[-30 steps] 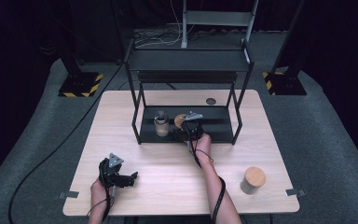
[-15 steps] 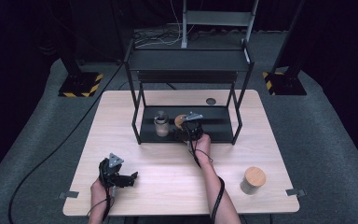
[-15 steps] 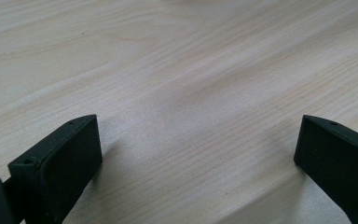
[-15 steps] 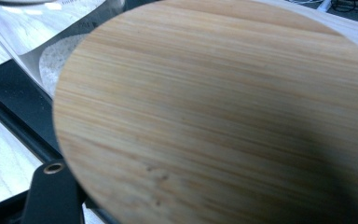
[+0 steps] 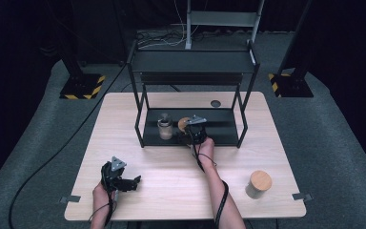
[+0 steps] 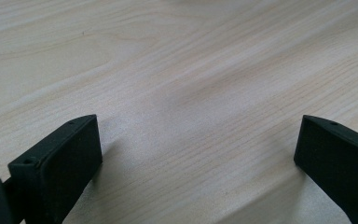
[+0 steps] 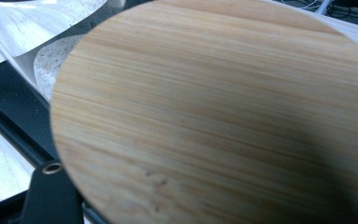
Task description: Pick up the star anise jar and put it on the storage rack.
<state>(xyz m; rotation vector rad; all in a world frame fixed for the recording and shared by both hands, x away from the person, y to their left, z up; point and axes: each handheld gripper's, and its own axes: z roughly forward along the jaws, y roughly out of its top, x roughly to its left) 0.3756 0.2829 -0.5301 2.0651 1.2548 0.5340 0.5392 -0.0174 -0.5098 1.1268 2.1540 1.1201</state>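
Note:
My right gripper (image 5: 191, 130) reaches to the front edge of the rack's lower shelf (image 5: 221, 128) and is shut on a round wooden lid (image 5: 184, 124). In the right gripper view the lid (image 7: 214, 116) lies face-on and very close, hiding all but one black finger (image 7: 46, 198) and whatever is under the lid. A small glass jar (image 5: 165, 128) stands on the shelf just left of it. My left gripper (image 5: 131, 182) rests on the table (image 5: 171, 162) at the front left, open, with bare wood between its jaws (image 6: 198, 154).
The black two-level rack (image 5: 193, 62) stands at the back middle of the table. A jar with a wooden lid (image 5: 258, 184) stands at the front right. A small dark disc (image 5: 215, 103) lies behind the rack. Cables trail from both grippers.

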